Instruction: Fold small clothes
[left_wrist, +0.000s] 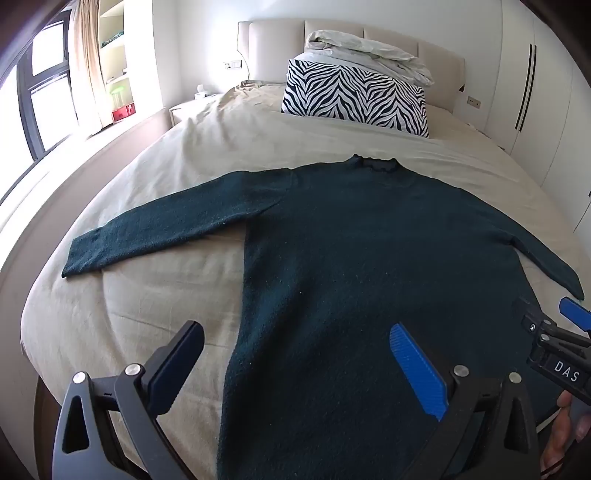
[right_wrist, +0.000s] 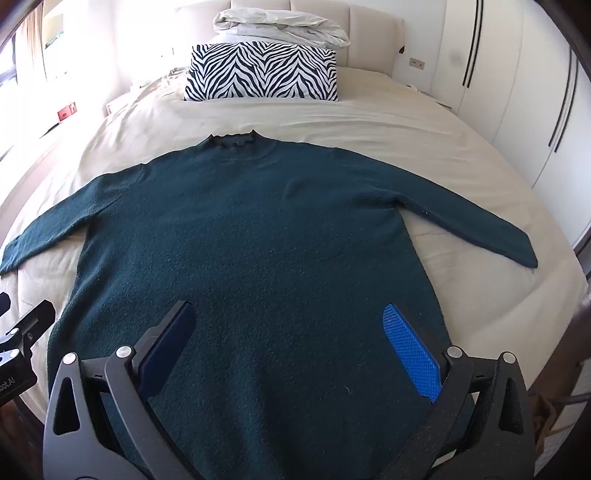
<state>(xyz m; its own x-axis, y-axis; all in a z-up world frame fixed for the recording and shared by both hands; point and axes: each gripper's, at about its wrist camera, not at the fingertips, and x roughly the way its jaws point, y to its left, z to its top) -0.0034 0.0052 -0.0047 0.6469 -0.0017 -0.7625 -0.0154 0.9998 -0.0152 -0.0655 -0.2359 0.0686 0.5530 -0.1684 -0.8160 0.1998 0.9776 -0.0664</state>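
A dark green long-sleeved sweater (left_wrist: 351, 258) lies flat on the beige bed, collar toward the headboard and both sleeves spread out; it also shows in the right wrist view (right_wrist: 258, 240). My left gripper (left_wrist: 295, 332) is open and empty above the sweater's lower left part, its left finger over the bedsheet. My right gripper (right_wrist: 288, 314) is open and empty above the lower middle of the sweater. The right gripper also shows at the right edge of the left wrist view (left_wrist: 554, 332). The left gripper's body shows at the left edge of the right wrist view (right_wrist: 22, 339).
The bed (left_wrist: 166, 314) has a beige cover. A zebra-striped pillow (left_wrist: 354, 96) and a folded white duvet (left_wrist: 369, 51) lie by the headboard. White wardrobes (right_wrist: 517, 92) stand on the right, a window and shelves (left_wrist: 55, 81) on the left.
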